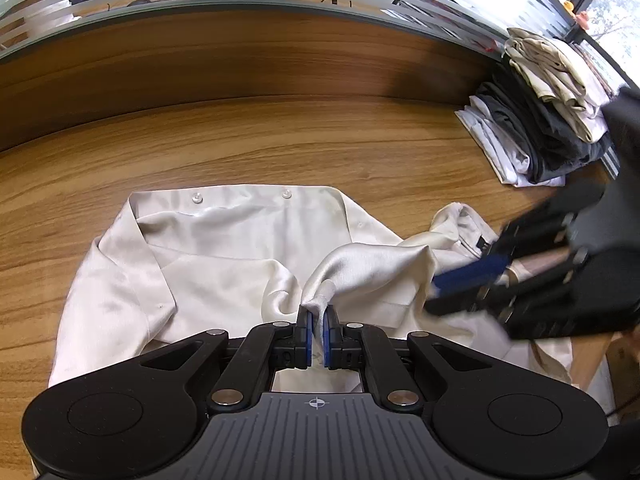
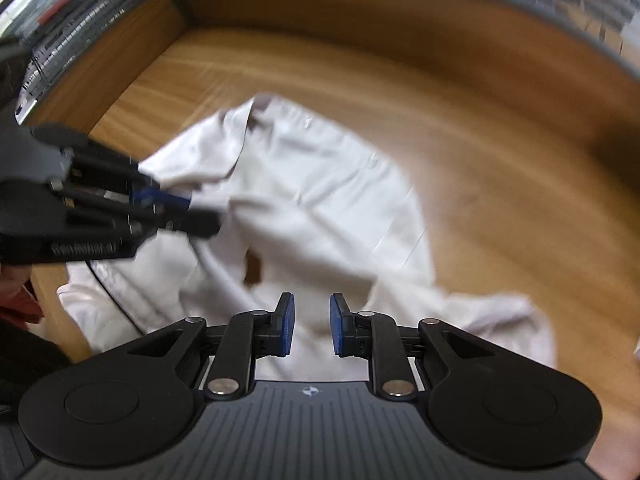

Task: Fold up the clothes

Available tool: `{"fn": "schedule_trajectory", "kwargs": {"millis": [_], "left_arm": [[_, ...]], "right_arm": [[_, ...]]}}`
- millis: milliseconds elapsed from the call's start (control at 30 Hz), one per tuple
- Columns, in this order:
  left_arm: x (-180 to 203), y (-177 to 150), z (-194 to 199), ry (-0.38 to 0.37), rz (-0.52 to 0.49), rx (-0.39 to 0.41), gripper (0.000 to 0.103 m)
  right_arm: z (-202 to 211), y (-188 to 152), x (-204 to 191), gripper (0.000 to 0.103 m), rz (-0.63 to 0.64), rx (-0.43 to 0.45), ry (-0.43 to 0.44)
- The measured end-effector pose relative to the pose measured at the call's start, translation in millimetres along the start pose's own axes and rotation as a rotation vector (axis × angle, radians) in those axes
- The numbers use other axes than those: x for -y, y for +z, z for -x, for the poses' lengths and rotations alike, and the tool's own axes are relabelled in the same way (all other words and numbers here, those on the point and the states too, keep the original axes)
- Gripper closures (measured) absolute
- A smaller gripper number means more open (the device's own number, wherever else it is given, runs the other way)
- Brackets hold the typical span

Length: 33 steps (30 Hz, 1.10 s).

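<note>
A cream satin shirt (image 1: 224,264) lies spread on the wooden table (image 1: 240,148), its buttoned edge toward the far side. My left gripper (image 1: 318,316) is shut on a raised fold of the shirt near its middle. In the left wrist view my right gripper (image 1: 440,296) comes in blurred from the right, over the shirt's right part. The right wrist view shows the same shirt (image 2: 320,200) blurred, with my right gripper (image 2: 311,316) open above the cloth and nothing between its blue pads. There the left gripper (image 2: 200,212) enters from the left, closed on fabric.
A stack of folded clothes (image 1: 548,116), white, dark grey and beige, sits at the far right of the table. A wooden back panel (image 1: 240,56) with striped glass above it bounds the far side. A person's hand and red sleeve (image 2: 16,300) show at the left edge.
</note>
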<state>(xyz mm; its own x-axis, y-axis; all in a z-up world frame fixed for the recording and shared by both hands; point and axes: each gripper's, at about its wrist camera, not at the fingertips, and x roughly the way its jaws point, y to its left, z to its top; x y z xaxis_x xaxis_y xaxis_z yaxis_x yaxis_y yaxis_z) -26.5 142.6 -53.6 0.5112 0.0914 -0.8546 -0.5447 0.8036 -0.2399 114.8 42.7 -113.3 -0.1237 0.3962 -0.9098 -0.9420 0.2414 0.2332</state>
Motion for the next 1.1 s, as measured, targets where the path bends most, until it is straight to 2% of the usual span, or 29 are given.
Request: {"fn": "schedule_trajectory", "kwargs": {"millis": [100,200,267,333,400,633,667,700,733,767,800,933,1100], "left_arm": [[0.6,-0.9,-0.4,0.002,-0.003,-0.003,0.095],[0.8,-2.2,-1.2,0.006,-0.003,-0.007,0.095],[0.6,-2.8,-1.9,0.009,-0.002,-0.009,0.095],[-0.1,-2.9,-2.1,0.011,-0.002,-0.008,0.095],[-0.1,-3.1,-2.1,0.013,-0.001,-0.007,0.096],[1.6,-5.3,-1.5,0.021,-0.004,0.0,0.095],[2.2,-6.1,-1.0,0.022,-0.004,0.001,0.095],[2.7,-6.7,-0.2,0.023,-0.006,0.002,0.095],[3.7,-7.5,1.1,0.025,-0.008,0.003,0.095],[5.3,-8.2,3.2,0.025,-0.013,0.008,0.095],[7.0,-9.0,5.6,0.023,-0.017,0.013,0.095],[14.4,-10.8,17.3,0.008,-0.037,0.038,0.095],[25.9,-5.9,34.8,-0.027,-0.064,0.08,0.096]], "right_arm": [[-21.5,-10.4,-2.7,0.081,-0.032,-0.018,-0.003],[-38.6,-13.9,-3.7,0.079,-0.022,-0.027,-0.07],[-47.6,-13.9,-3.6,0.072,-0.014,-0.031,-0.102],[-54.8,-13.3,-4.2,0.057,-0.001,-0.032,-0.13],[-59.2,-12.2,-5.0,0.05,0.015,-0.029,-0.147],[-68.4,-12.7,-4.3,0.047,0.037,-0.022,-0.161],[-68.4,-13.4,-3.6,0.048,0.039,-0.021,-0.158],[-68.4,-14.0,-2.9,0.053,0.042,-0.02,-0.155],[-68.4,-14.6,-2.3,0.074,0.045,-0.02,-0.152],[-65.1,-14.1,1.0,0.084,0.026,-0.021,-0.148],[-61.8,-13.5,4.3,0.089,0.008,-0.023,-0.143],[-20.8,-10.7,7.4,0.096,0.019,-0.019,-0.11],[38.5,-5.7,6.8,0.096,0.084,-0.026,-0.082]]}}
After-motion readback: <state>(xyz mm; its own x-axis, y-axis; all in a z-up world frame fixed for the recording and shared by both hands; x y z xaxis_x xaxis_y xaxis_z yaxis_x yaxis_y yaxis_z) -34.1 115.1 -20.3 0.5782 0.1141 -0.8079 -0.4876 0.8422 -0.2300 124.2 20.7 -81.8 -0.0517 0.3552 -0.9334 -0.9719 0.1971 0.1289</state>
